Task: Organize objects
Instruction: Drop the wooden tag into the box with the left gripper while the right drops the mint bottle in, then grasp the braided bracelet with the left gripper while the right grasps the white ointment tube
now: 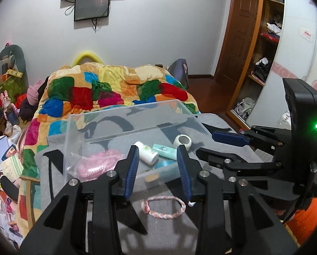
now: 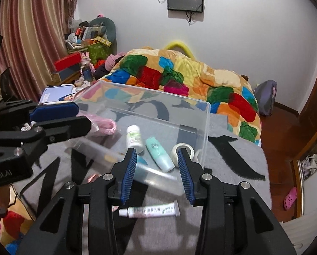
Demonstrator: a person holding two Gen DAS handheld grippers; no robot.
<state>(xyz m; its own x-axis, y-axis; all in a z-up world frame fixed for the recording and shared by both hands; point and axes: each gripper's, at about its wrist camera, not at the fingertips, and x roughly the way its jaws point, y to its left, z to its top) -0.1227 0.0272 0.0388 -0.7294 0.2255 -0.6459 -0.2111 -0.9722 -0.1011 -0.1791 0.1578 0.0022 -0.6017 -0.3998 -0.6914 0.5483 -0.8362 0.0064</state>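
A clear plastic bin (image 1: 77,125) (image 2: 205,114) stands on a grey blanket. Inside lie a white bottle (image 1: 146,152) (image 2: 134,136), a mint tube (image 1: 163,149) (image 2: 158,154), a tape roll (image 1: 182,141) (image 2: 175,152) and pink cord (image 1: 99,163) (image 2: 103,125). A braided pink-and-white bracelet (image 1: 163,207) lies on the blanket in front of the bin, below my open, empty left gripper (image 1: 157,170). A white ointment tube (image 2: 149,211) lies on the blanket below my open, empty right gripper (image 2: 157,172). The right gripper shows at the right of the left wrist view (image 1: 209,143); the left gripper shows at the left of the right wrist view (image 2: 82,116).
The grey blanket (image 1: 164,231) (image 2: 233,155) covers the bed's foot. A colourful quilt (image 1: 107,89) (image 2: 179,74) lies behind the bin. Clutter piles stand at the bed's left (image 1: 3,144) (image 2: 84,48). A wardrobe (image 1: 262,59) is to the right, screens on the wall (image 1: 92,7).
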